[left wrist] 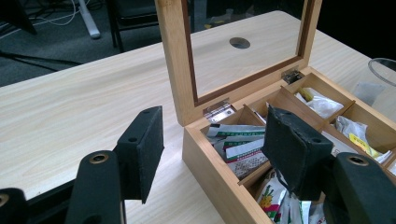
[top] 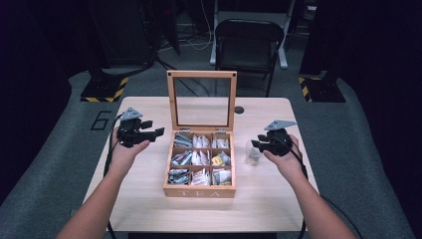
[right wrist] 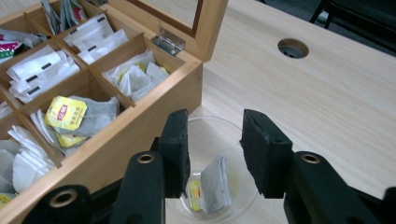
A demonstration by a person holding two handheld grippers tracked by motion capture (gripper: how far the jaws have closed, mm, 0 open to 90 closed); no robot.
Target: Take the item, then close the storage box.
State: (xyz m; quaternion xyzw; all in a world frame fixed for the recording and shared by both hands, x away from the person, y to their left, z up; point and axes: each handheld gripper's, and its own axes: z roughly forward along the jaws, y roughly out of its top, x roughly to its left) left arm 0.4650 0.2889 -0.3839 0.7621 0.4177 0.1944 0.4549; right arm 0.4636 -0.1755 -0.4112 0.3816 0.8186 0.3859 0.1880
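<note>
A wooden tea box (top: 199, 191) stands mid-table with its glass lid (top: 201, 74) upright; its compartments hold several tea bags (top: 221, 159). My left gripper (top: 158, 132) hovers open just left of the box, its jaws (left wrist: 215, 140) wide apart with nothing between them, over the box's near wall (left wrist: 210, 158). Right of the box stands a small clear glass (top: 253, 154). My right gripper (right wrist: 215, 135) is open just above this glass (right wrist: 243, 196). A tea bag (right wrist: 212, 184) with a yellow tag lies inside the glass, free of the pads.
The light wooden table (top: 149, 199) has a round cable hole (top: 239, 110) behind the box. A black folding chair (top: 249, 40) stands beyond the far edge. Bare tabletop lies left and right of the box.
</note>
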